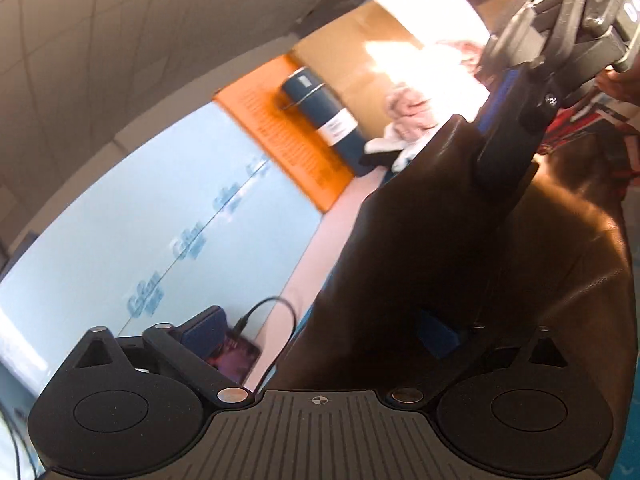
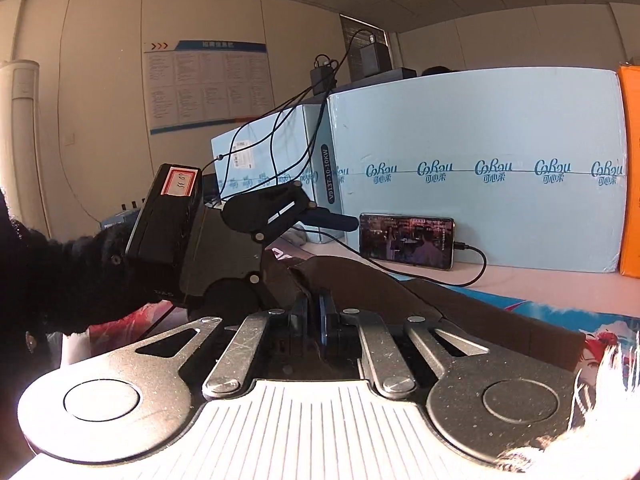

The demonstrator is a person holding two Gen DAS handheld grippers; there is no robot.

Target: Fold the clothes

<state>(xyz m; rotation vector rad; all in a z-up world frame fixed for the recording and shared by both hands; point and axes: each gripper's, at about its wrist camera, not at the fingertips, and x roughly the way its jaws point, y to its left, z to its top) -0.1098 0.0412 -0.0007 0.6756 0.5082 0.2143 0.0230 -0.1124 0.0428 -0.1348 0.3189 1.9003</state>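
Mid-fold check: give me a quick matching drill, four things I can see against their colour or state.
Things:
1. garment
2. phone
3. big box
4. right gripper

States:
a. light blue, printed logos
b. shut on dark brown cloth
c. screen lit, cable plugged in
d. dark brown, lifted off the table

Pairs: 1-d, 2-c, 3-a, 4-b

In your right wrist view, the garment [image 2: 420,300] lies at the centre, directly ahead of your right gripper [image 2: 314,314]. Your left gripper [image 2: 296,296] sits at 10 o'clock from it, touching the same cloth. The phone [image 2: 406,240] stands at 1 o'clock behind the garment, leaning against the large box [image 2: 480,140]. A second box [image 2: 260,152] stands at 11 o'clock.
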